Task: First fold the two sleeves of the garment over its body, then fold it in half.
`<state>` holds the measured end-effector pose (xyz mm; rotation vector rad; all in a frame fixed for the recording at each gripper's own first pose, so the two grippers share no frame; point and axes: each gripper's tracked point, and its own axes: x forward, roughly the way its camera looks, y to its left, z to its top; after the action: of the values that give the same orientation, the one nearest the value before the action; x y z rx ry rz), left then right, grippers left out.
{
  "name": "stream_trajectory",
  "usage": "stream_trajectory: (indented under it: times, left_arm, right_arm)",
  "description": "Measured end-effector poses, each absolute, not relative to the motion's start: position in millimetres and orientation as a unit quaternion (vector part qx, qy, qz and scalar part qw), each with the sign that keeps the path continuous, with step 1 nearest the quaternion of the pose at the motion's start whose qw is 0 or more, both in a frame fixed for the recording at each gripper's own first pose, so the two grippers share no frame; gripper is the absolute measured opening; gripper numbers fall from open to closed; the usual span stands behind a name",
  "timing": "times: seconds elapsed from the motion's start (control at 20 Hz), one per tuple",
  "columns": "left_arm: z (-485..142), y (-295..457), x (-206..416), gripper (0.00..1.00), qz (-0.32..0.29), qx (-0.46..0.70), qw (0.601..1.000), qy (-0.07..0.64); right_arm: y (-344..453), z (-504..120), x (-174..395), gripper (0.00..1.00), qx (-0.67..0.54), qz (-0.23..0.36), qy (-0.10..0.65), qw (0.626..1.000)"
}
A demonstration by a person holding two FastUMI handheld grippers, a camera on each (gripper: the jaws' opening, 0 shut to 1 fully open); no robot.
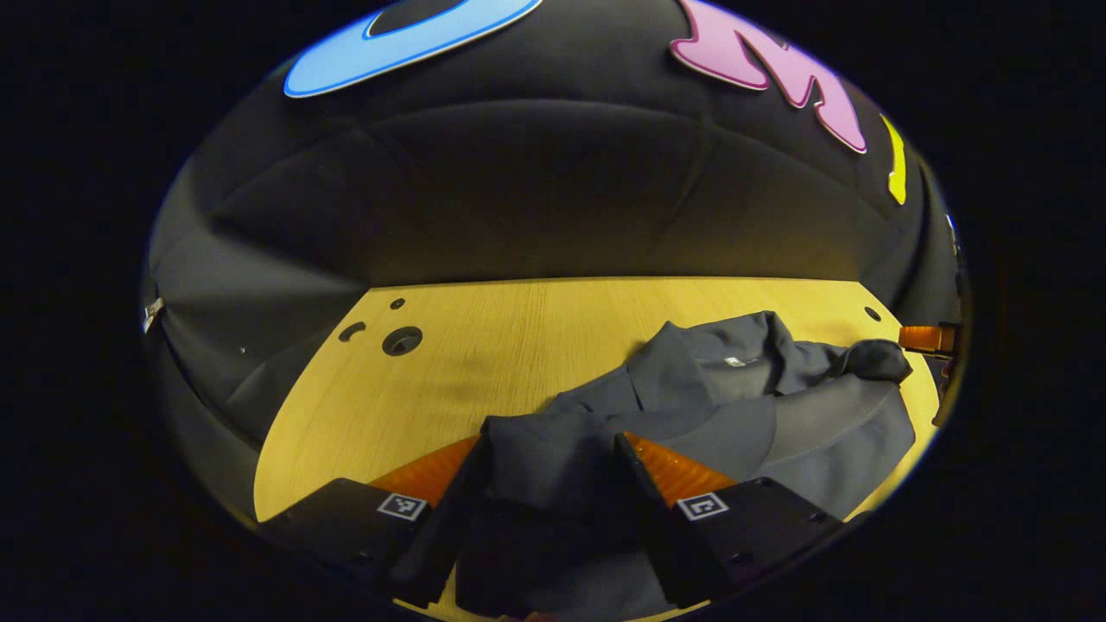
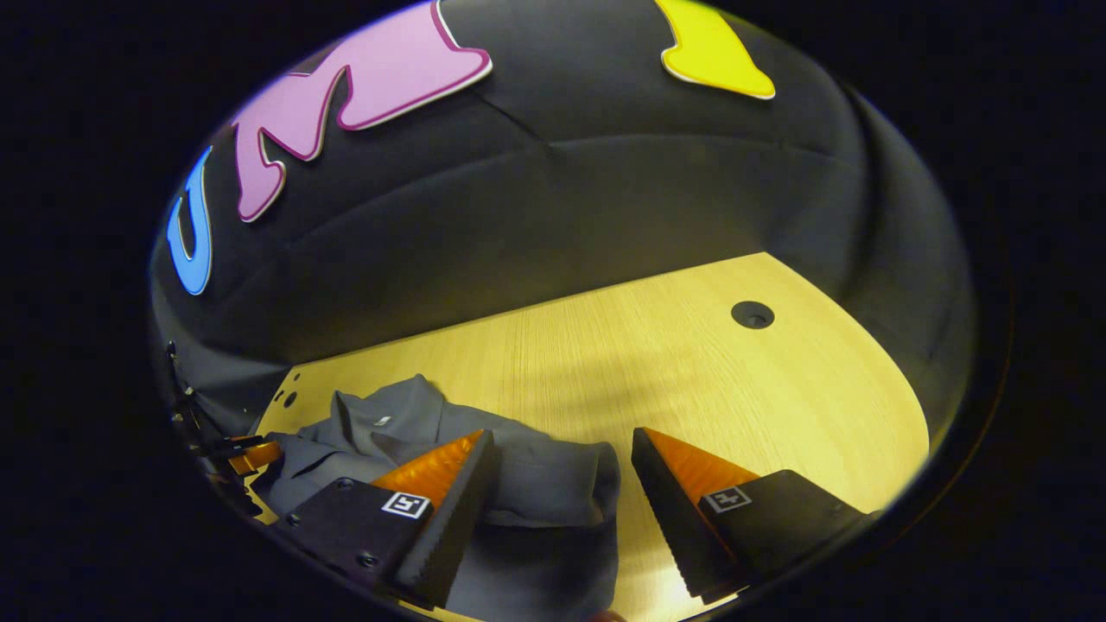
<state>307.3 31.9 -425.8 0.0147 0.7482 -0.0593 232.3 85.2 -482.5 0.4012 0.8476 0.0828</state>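
Left gripper [image 1: 553, 471] jaws spread, garment [image 1: 760, 406] cloth bunched between them, pinch unclear. Right gripper [image 2: 562, 484] jaws spread over right sleeve [image 2: 553, 479] edge on table [image 2: 691, 363]. Likely sleeve-fold step; next: close, lift, carry over body.

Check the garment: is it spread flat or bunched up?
Bunched up. The grey garment lies crumpled on the wooden table, collar ridged up and fabric overlapping; cloth lies between the left gripper's open fingers.
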Motion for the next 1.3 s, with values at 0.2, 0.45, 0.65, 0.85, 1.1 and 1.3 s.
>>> stream_trajectory:
  times: [0.2, 0.45, 0.65, 0.85, 1.1, 1.3]
  left_arm:
    - [-381, 19, 284, 0.93, -0.046, -0.021, 0.941, 0.336]
    - [-319, 18, 252, 0.96, -0.054, -0.034, 0.955, 0.291]
    - [-283, 14, 216, 0.96, -0.066, -0.032, 0.959, 0.274]
    - [-250, -3, 185, 0.96, -0.094, -0.038, 0.963, 0.248]
    - [-225, -28, 153, 0.96, -0.128, -0.019, 0.964, 0.231]
    - [-217, -36, 129, 0.96, -0.135, -0.037, 0.963, 0.231]
  right_arm:
    - [75, -439, 214, 0.99, 0.181, 0.045, 0.388, 0.902]
    - [68, -378, 191, 0.99, 0.188, 0.058, 0.356, 0.913]
    - [66, -324, 173, 0.98, 0.205, 0.074, 0.315, 0.924]
    - [57, -293, 145, 0.98, 0.206, 0.088, 0.301, 0.927]
    - [66, -258, 104, 0.98, 0.237, 0.121, 0.287, 0.920]
    - [77, -235, 77, 0.98, 0.273, 0.134, 0.277, 0.912]
